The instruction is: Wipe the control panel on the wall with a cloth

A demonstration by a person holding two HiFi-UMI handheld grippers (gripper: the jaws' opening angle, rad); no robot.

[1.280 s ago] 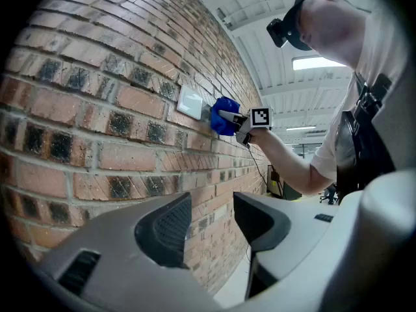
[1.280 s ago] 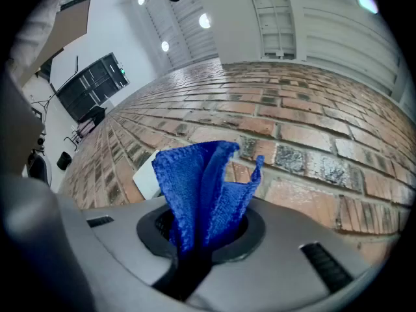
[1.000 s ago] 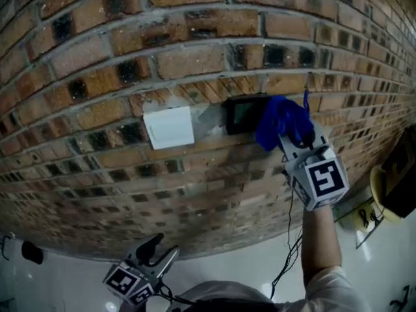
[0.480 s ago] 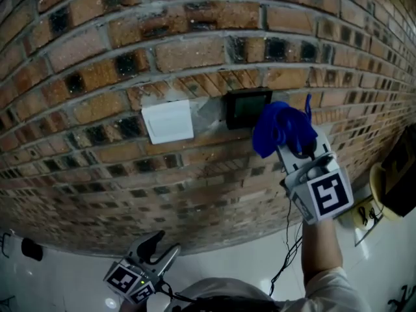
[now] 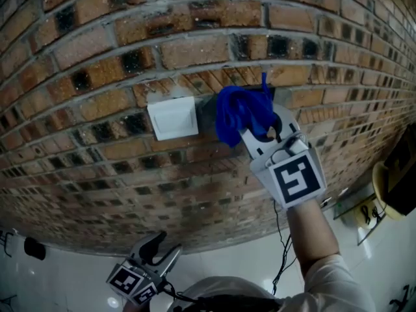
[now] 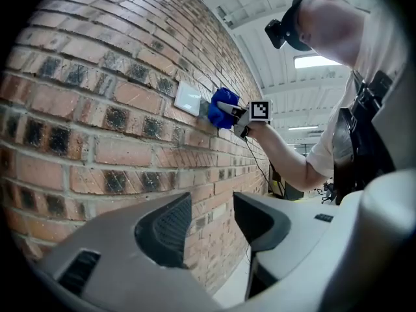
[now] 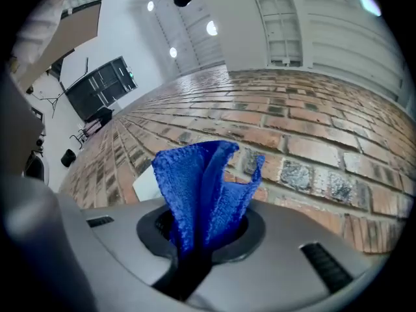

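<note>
My right gripper (image 5: 255,134) is shut on a bunched blue cloth (image 5: 239,112) and holds it against the brick wall (image 5: 97,77). The cloth covers the dark control panel, so nearly all of the panel is hidden behind it. A white switch plate (image 5: 172,117) sits just left of the cloth. In the right gripper view the cloth (image 7: 205,187) stands up from between the closed jaws of the gripper (image 7: 201,236), with the white plate (image 7: 146,184) behind it. My left gripper (image 5: 159,249) hangs low, open and empty; its own view shows the gap (image 6: 211,223) and the cloth (image 6: 221,106) far off.
A thin black cable (image 5: 281,239) hangs down the wall below the panel. A yellow and black object (image 5: 387,187) stands at the right edge. A small black item (image 5: 32,247) lies on the white floor at the lower left.
My right gripper has swept the cloth leftward and slightly up, from the panel's right side to over the panel, which was exposed half a second ago. The left gripper has stayed put.
</note>
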